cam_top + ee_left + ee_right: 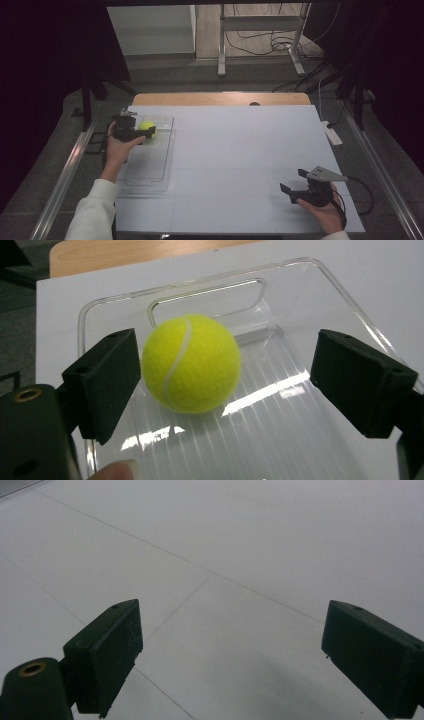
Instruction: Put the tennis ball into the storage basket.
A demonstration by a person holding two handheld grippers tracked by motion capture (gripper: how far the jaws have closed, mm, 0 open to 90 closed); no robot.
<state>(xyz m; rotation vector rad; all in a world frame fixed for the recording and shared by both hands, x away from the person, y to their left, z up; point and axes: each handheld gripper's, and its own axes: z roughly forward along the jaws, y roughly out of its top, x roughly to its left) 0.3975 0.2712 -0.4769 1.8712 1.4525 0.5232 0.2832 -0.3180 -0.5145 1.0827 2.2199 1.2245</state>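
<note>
A yellow-green tennis ball [146, 126] [190, 362] lies in the far end of a clear plastic tray [150, 167] [280, 440] at the left of the white table top [240, 150]. My left gripper [148, 133] [227, 372] hangs over that end of the tray, open, with the ball between its jaws. The ball sits close against the left pad [107, 380] and well apart from the right pad [360, 380]. My right gripper [294, 181] [230, 640] rests open near the table's front right, above bare white surface with nothing between its fingers.
A wooden edge [220, 98] runs along the back of the white top. A small white device [331, 134] lies at the right edge. Metal rails flank the table, and a stand's legs [260, 60] with cables stand behind it.
</note>
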